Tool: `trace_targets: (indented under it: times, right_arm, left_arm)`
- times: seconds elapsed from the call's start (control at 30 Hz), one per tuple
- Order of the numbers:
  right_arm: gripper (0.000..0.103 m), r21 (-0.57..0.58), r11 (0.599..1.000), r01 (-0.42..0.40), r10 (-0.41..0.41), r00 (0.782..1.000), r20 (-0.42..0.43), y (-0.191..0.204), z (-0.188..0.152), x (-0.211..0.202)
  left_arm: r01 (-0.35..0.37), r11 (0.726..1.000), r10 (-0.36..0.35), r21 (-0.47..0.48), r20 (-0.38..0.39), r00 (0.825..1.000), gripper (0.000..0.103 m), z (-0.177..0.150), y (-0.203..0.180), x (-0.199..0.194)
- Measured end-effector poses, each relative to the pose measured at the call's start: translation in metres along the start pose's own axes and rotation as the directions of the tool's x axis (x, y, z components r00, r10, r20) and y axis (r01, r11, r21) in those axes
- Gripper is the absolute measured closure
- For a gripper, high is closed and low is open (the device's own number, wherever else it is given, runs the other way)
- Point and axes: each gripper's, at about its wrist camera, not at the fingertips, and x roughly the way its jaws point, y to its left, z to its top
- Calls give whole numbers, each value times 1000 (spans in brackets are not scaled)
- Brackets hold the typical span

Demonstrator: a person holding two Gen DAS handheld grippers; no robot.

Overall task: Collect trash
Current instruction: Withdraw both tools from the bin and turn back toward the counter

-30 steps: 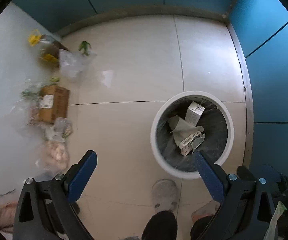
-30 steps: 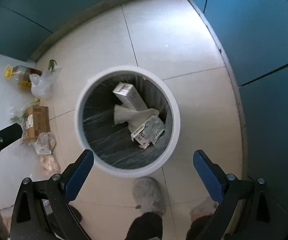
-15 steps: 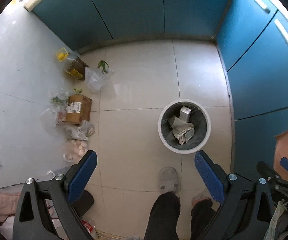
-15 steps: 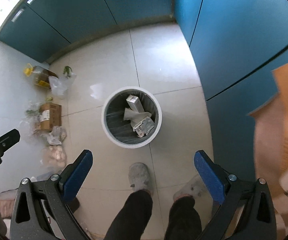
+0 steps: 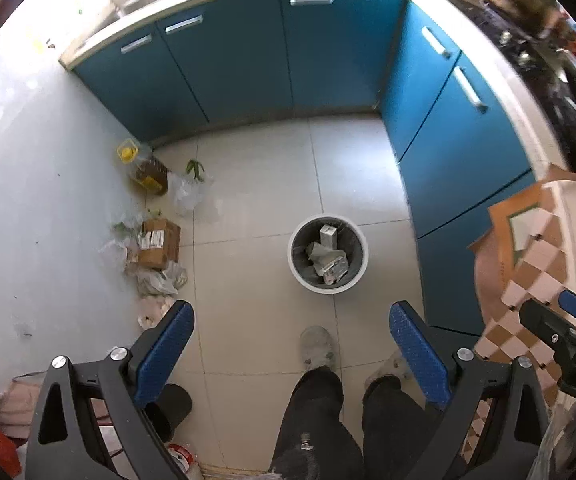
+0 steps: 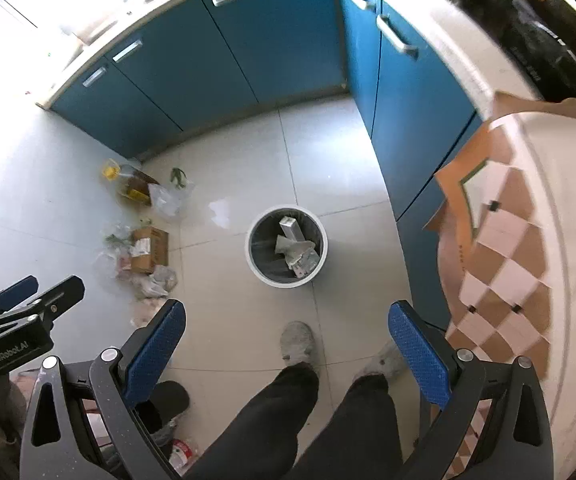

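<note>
A round white trash bin (image 5: 359, 276) (image 6: 254, 262) stands on the tiled floor far below. It holds a small white box (image 5: 327, 236) and crumpled paper wrappers (image 6: 302, 254). My left gripper (image 5: 291, 338) is open and empty, high above the floor. My right gripper (image 6: 286, 338) is open and empty at about the same height. Each gripper shows at the edge of the other's view.
Blue cabinets (image 5: 248, 56) line the back and right. A table with a checkered cloth (image 6: 504, 248) is at the right. A cardboard box (image 5: 159, 242), plastic bags (image 5: 186, 194) and an oil bottle (image 5: 144, 166) lie along the left wall. The person's feet (image 5: 317, 346) stand below.
Both grippers have risen far up and away from the bin, which now looks small. The cabinets, countertop and table have come into view.
</note>
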Motion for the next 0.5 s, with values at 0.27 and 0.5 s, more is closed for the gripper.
trace_targets:
  times: [0.27,0.5]
  right_arm:
    - [1,32,996,-82,79,994,75,-17,-17,-76]
    - [1,205,961,-185,138,965,224,-92,-35,-135]
  left_arm:
    - [-13,999,9,41,90,996,3,-4,-30,-61]
    - [6,971,-56,241,202,978,3,14,-140,-105]
